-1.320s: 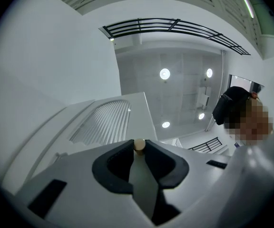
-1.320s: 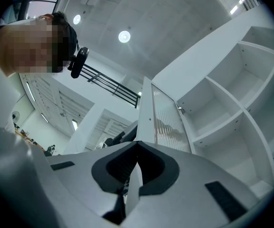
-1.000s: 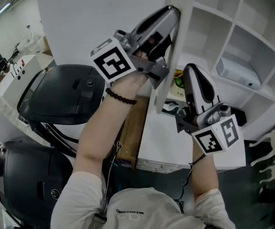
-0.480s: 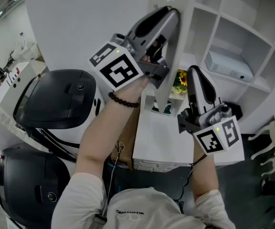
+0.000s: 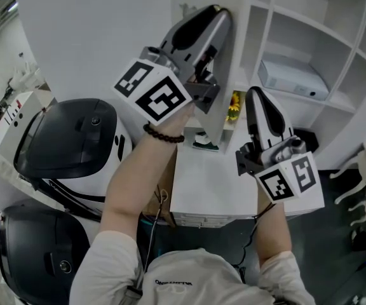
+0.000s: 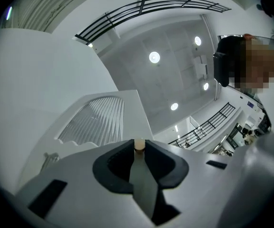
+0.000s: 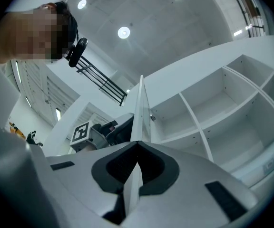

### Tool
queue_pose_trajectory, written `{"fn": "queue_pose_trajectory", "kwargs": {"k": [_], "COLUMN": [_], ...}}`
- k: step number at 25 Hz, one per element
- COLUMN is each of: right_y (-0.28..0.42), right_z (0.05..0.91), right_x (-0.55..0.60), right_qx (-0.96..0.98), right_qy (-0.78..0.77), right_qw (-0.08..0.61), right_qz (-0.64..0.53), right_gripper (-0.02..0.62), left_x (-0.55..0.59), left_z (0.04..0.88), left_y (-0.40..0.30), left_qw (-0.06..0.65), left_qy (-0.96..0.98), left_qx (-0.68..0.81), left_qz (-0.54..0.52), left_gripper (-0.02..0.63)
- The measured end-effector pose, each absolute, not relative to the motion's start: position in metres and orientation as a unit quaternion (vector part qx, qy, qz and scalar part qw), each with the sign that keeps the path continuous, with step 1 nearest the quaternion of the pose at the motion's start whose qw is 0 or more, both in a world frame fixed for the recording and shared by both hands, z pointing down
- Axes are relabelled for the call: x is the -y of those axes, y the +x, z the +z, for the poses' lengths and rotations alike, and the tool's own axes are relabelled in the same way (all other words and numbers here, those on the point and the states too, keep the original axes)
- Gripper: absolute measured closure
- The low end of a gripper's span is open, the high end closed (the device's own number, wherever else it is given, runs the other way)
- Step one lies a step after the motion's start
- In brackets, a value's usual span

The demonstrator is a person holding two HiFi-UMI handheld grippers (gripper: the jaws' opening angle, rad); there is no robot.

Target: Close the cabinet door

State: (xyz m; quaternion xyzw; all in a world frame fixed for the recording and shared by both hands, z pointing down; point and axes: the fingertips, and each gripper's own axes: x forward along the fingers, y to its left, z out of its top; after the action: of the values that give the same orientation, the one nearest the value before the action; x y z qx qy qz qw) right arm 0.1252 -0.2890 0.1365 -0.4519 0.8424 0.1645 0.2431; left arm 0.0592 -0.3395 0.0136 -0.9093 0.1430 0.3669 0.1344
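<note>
1. The cabinet door (image 5: 107,37) stands open. It is a large white panel swung away from the white shelf unit (image 5: 335,40), and its free edge runs down between the two grippers.
2. The left gripper (image 5: 218,16) sits on the door's outer face, close to that free edge. Its fingers pinch a small pale knob (image 6: 139,145) at their tips, and the jaws have just closed a little further on it.
3. The right gripper (image 5: 257,95) is on the shelf side of the door, near its edge. Its fingertips are pressed together with nothing between them. Whether it touches the door cannot be told.
4. Beyond the door the shelf compartments lie open, and a white box (image 5: 294,78) rests on one shelf.
5. A bunch of yellow flowers (image 5: 235,103) shows just beside the door's inner face, in the gap between the door and the right gripper.
6. Below the flowers, a small green-and-white item (image 5: 202,146) lies at the door's lower edge on a white counter (image 5: 215,186).
7. Two black-topped white machines (image 5: 68,138) stand on the outer side under the door panel, one nearer the person than the other. A brown board (image 5: 168,176) stands between them and the counter.
8. A dark bead bracelet (image 5: 164,133) circles the wrist that carries the left gripper.
</note>
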Motion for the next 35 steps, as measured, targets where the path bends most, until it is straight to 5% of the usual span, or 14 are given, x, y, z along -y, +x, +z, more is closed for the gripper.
{"fn": "queue_pose_trajectory", "kwargs": {"k": [35], "right_y": [0.224], "right_z": [0.185], "right_x": [0.366], "right_qx": [-0.817], "right_qy": [-0.529], "right_qw": [0.163], "right_qz": [0.161], "right_gripper": [0.584], "left_x": [0.396], "left_z": [0.015], "left_y": [0.182], "left_qw": [0.273], "left_qy": [-0.871], "left_qx": [-0.290], "left_qz": [0.287], "left_gripper": [0.535]}}
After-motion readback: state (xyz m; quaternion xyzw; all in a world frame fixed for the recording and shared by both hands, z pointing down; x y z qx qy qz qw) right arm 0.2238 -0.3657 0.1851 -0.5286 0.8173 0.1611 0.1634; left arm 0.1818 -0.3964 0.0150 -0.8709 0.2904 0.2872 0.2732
